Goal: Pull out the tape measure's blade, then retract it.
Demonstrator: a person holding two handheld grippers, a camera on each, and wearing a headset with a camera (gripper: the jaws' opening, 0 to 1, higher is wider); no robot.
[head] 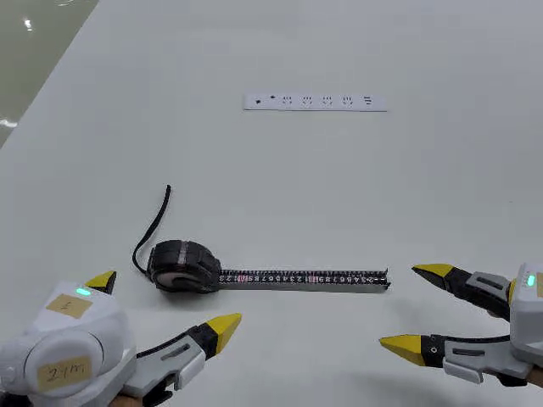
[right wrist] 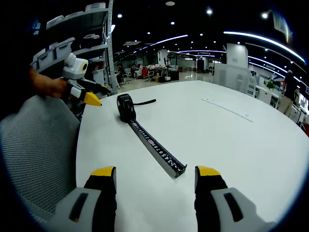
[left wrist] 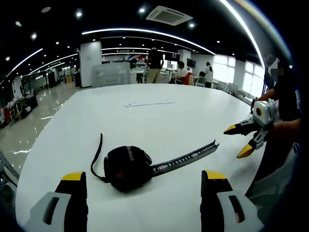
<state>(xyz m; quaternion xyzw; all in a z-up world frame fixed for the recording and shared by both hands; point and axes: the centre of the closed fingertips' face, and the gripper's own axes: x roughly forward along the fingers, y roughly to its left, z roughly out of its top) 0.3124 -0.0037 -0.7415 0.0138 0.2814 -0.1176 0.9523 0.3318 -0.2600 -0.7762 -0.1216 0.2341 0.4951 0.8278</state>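
Toward the near edge of the white worktop lies the black tape measure, its blade drawn out flat to the right, its strap trailing behind. The left gripper sits just beside the case and the right gripper near the blade's tip — both claws spread, pinching nothing.
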